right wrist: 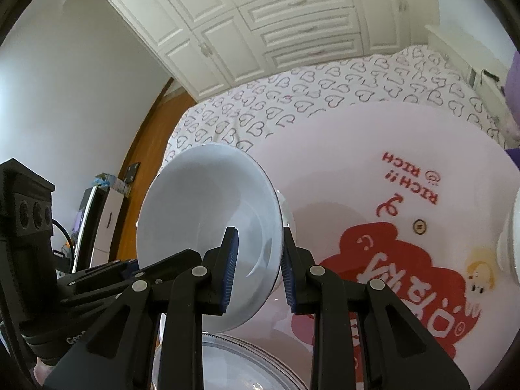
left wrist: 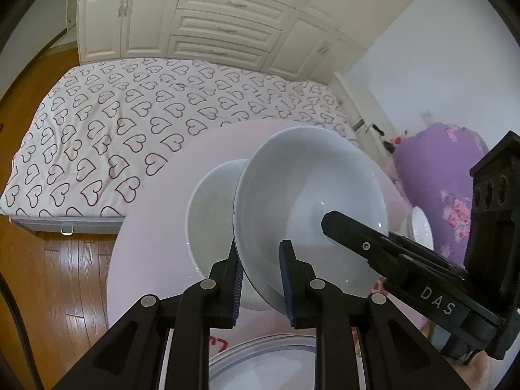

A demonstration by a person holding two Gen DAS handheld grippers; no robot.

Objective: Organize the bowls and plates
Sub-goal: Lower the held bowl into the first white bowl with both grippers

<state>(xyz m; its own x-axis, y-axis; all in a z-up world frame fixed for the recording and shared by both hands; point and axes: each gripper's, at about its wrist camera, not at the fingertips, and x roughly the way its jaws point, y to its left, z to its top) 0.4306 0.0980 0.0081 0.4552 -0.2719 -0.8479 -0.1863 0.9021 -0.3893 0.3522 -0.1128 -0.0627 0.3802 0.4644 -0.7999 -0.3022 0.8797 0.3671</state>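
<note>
Both hand-held grippers, left (left wrist: 260, 279) and right (right wrist: 258, 268), pinch one tilted white ceramic bowl (left wrist: 308, 208). Behind it a second white bowl (left wrist: 211, 214) rests on the round pink surface (left wrist: 156, 227). Beyond lies a heart-print bed (left wrist: 130, 113).

A heart-patterned bed (left wrist: 136, 123) stood below white wardrobes (left wrist: 208, 16), beside a purple floral bundle (left wrist: 445, 175) and wooden floor (left wrist: 71, 269).

I hold a tilted bowl (left wrist: 308, 201) by its near rim in my left gripper (left wrist: 261, 279), above a round table (left wrist: 146, 227). A second bowl (left wrist: 211, 214) stands on the table just left of and behind the held one. My right gripper (right wrist: 256, 260) straddles the same tilted bowl's rim, one finger inside and one outside. A plate (left wrist: 260, 357) lies on the table's near edge, below both grippers. A bed (left wrist: 130, 113) sits beyond the table, with a wardrobe (left wrist: 211, 16) behind the bed.
</note>
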